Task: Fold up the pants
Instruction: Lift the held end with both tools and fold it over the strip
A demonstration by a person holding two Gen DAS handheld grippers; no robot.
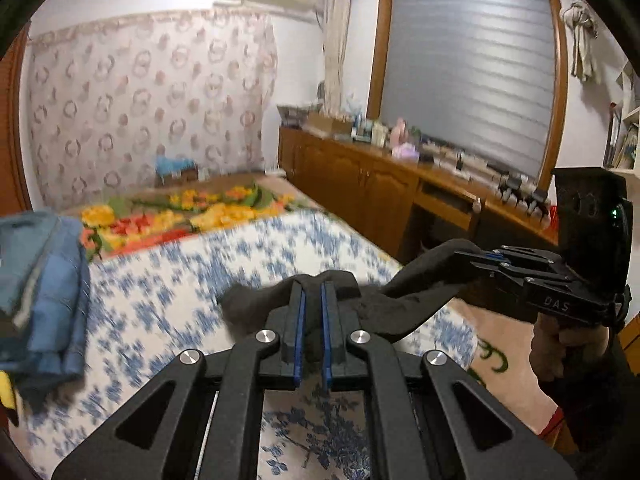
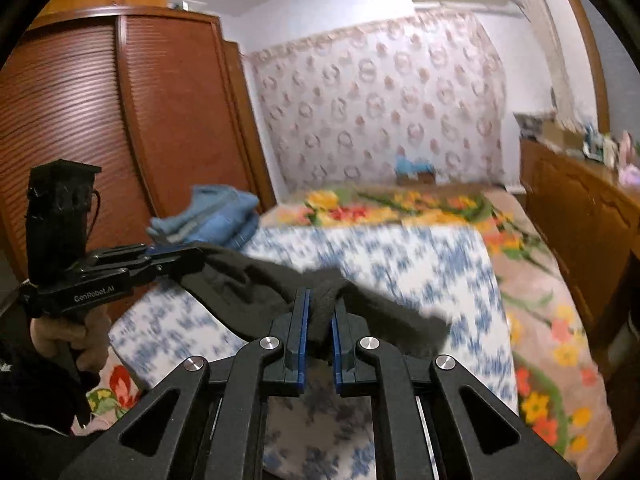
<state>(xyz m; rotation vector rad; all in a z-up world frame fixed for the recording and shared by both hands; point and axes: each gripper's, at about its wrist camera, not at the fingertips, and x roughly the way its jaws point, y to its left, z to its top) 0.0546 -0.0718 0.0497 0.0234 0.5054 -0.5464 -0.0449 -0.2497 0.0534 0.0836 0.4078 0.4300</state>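
The black pants (image 1: 400,300) hang stretched between both grippers above the bed. In the left wrist view my left gripper (image 1: 313,286) is shut on a bunched edge of the fabric, which shows between its blue pads. Off to the right, my right gripper (image 1: 460,256) pinches the other end. In the right wrist view my right gripper (image 2: 321,296) is shut on a thick fold of the pants (image 2: 248,280). My left gripper (image 2: 196,258) grips the cloth at the left, with a hand (image 2: 68,336) on its handle. Most of the pants drop out of sight below the grippers.
Under the pants lies a blue-and-white floral bed sheet (image 1: 200,272), with a bright flowered blanket (image 1: 180,216) beyond it. A pile of blue clothing (image 1: 44,280) sits at the bed's left side. A long wooden cabinet (image 1: 360,184) runs along the right, and a wardrobe (image 2: 100,120) stands on the left.
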